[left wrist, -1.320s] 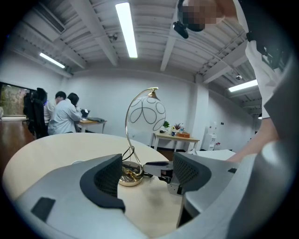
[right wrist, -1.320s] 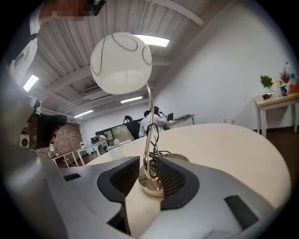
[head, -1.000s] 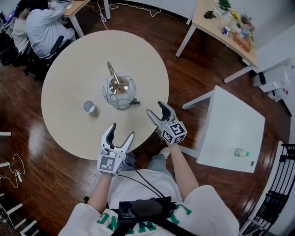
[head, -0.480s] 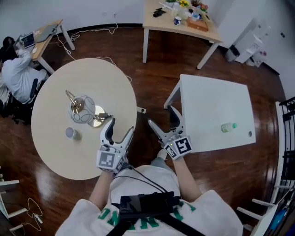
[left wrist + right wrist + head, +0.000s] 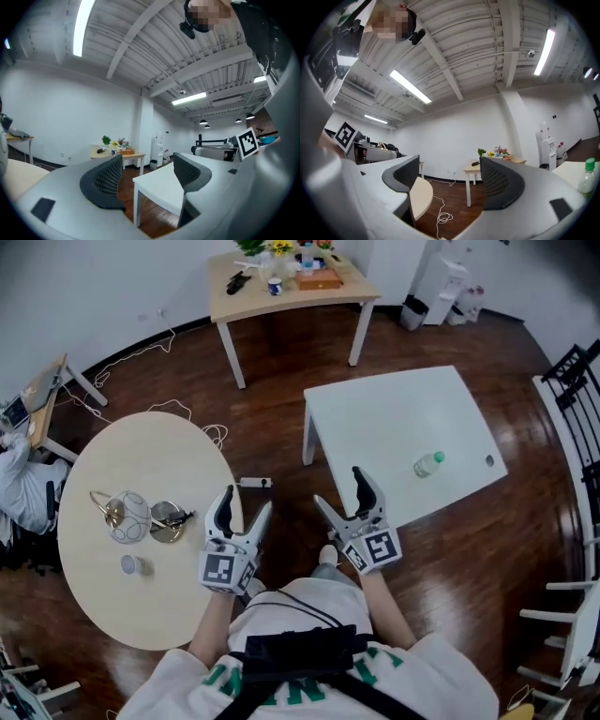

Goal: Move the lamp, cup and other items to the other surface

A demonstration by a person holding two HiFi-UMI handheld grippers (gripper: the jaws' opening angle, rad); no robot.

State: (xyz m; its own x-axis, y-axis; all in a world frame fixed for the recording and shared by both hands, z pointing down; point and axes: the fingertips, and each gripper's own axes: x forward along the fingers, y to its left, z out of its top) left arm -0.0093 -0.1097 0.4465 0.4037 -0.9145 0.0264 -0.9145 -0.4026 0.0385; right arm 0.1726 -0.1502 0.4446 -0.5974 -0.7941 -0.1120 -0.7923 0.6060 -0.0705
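On the round beige table (image 5: 178, 474) at the left stand a wire-globe lamp with a brass base (image 5: 134, 515) and a small grey cup (image 5: 129, 565). A clear bottle with a green cap (image 5: 427, 463) lies on the white square table (image 5: 394, 427), and shows at the right edge of the right gripper view (image 5: 587, 176). My left gripper (image 5: 241, 509) hangs open and empty beside the round table's right rim. My right gripper (image 5: 345, 492) is open and empty at the white table's near left edge. Both point level into the room (image 5: 145, 176) (image 5: 452, 180).
A wooden desk (image 5: 286, 287) with plants and small items stands at the back wall. A seated person (image 5: 23, 488) is at the far left beside another desk. A cable (image 5: 202, 432) lies on the dark wood floor. A black rack (image 5: 577, 381) stands at the right.
The view has swung right: the round table with lamp and cup slid to the left, the white table came to the centre. Both grippers stayed open and empty.
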